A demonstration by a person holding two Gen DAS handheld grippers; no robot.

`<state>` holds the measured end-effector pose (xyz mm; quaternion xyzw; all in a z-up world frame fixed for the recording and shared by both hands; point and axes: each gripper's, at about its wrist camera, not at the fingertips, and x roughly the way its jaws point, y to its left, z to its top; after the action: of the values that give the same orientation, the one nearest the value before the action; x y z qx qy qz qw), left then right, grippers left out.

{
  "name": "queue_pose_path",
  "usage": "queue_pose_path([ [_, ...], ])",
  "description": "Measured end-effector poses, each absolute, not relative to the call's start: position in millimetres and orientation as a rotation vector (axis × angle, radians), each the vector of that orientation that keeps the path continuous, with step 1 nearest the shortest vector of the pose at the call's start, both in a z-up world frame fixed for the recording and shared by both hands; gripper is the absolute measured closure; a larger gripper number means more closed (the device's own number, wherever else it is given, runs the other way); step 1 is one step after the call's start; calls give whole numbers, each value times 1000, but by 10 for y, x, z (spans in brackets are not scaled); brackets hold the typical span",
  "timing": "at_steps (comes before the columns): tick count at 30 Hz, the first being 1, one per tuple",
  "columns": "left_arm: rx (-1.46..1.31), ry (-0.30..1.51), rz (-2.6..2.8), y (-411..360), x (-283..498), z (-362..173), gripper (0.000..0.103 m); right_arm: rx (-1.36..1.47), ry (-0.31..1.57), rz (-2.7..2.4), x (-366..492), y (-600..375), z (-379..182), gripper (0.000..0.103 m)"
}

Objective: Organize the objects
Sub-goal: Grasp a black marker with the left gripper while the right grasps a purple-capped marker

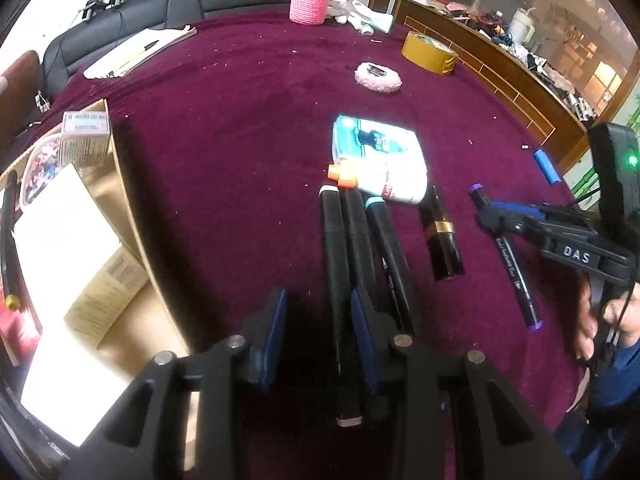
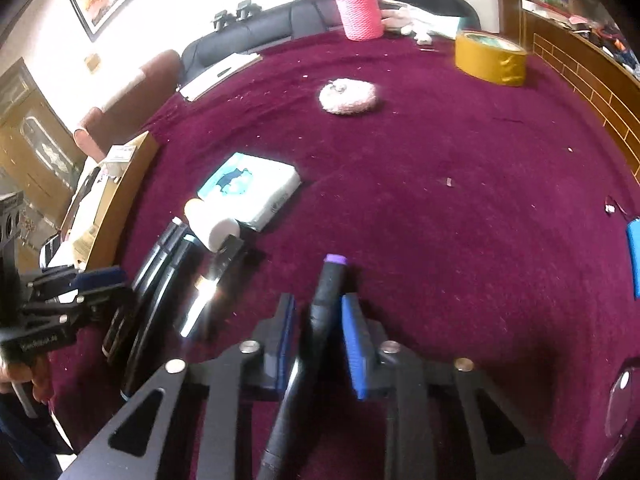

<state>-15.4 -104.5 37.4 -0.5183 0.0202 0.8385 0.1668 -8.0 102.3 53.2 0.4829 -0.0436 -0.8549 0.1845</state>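
Three black markers lie side by side on the maroon cloth: white-capped [image 1: 334, 240], orange-capped [image 1: 356, 216] and light-blue-capped [image 1: 386, 240]. My left gripper [image 1: 318, 296] hovers over their near ends. Its jaws stand apart, with the white-capped marker between them near the right pad and a dark gap at the left pad. To the right, my right gripper [image 1: 486, 210] is shut on a purple-capped marker [image 1: 516, 272] near its far cap. In the right wrist view that marker [image 2: 332, 276] runs between the blue pads of the right gripper [image 2: 318, 300]. The left gripper [image 2: 104, 284] shows at the left edge there.
An open cardboard box [image 1: 120, 184] with small boxes stands at the left. Beyond the markers lie a tissue pack [image 1: 376, 144], a white tube [image 1: 396, 186] and a black-gold lipstick [image 1: 440, 236]. Farther off are a pink puff [image 1: 378, 77], a yellow tape roll [image 1: 430, 53] and a blue cylinder [image 1: 546, 166].
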Motion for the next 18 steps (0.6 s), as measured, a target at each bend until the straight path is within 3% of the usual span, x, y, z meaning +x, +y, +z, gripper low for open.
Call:
queue_pose_path([
  [7, -1503, 269, 2400, -780, -221, 282, 70, 1318, 18, -2440, 79, 950, 547, 79],
  [9, -1494, 223, 2454, -781, -224, 280, 71, 1300, 92, -2458, 114, 900, 545, 79],
  [10, -1482, 216, 2484, -772, -204, 277, 75, 1291, 121, -2466, 130, 879, 542, 80],
  [11, -1458, 204, 2509, -749, -155, 276, 87, 1279, 138, -2473, 155, 871, 541, 82],
  [12, -1442, 181, 2518, -735, -101, 277, 89, 1271, 131, -2470, 179, 883, 542, 84],
  [18, -1401, -60, 2546, -859, 194, 275, 89, 1278, 105, -2459, 278, 962, 543, 86],
])
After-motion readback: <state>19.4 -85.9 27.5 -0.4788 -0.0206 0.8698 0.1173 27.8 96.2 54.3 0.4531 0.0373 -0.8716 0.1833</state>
